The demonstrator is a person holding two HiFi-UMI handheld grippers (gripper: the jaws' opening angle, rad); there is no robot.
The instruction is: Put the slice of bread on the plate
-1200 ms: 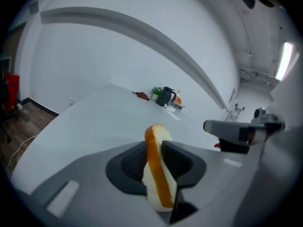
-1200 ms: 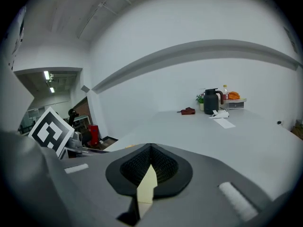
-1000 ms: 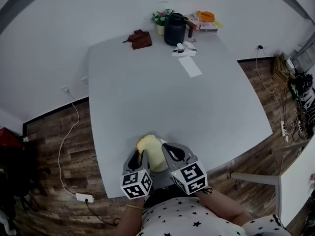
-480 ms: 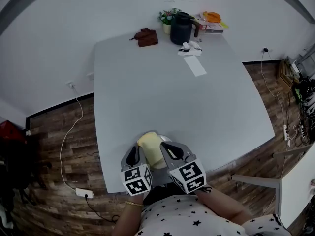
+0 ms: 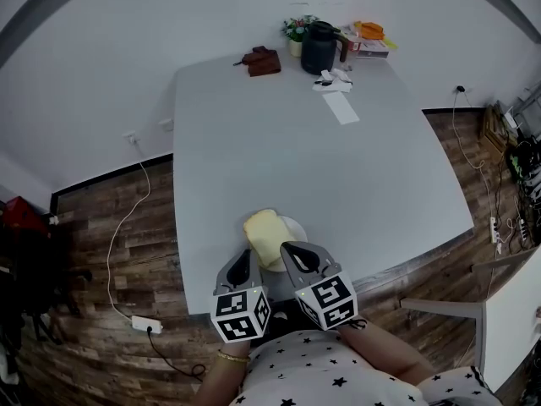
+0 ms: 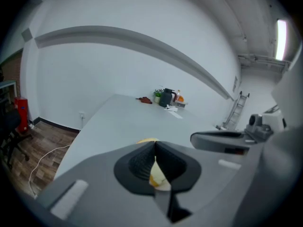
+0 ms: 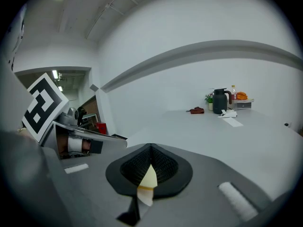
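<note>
Where the slice of bread (image 5: 265, 237) lies: flat on the white plate (image 5: 295, 226), low in the head view, near the table (image 5: 338, 176) edge.
Hard to make out: we glimpse only a pale sliver through each gripper's slot.
Left gripper (image 5: 246, 259): jaws pressed together, clamping nothing, just left of the slice.
Right gripper (image 5: 293, 250): jaws likewise together, empty, over the plate.

The bench (image 5: 338, 176) was smooth, matt grey; the floor (image 5: 93, 252) dark wood plank; the slice of bread (image 5: 264, 235) soft, porous.
</note>
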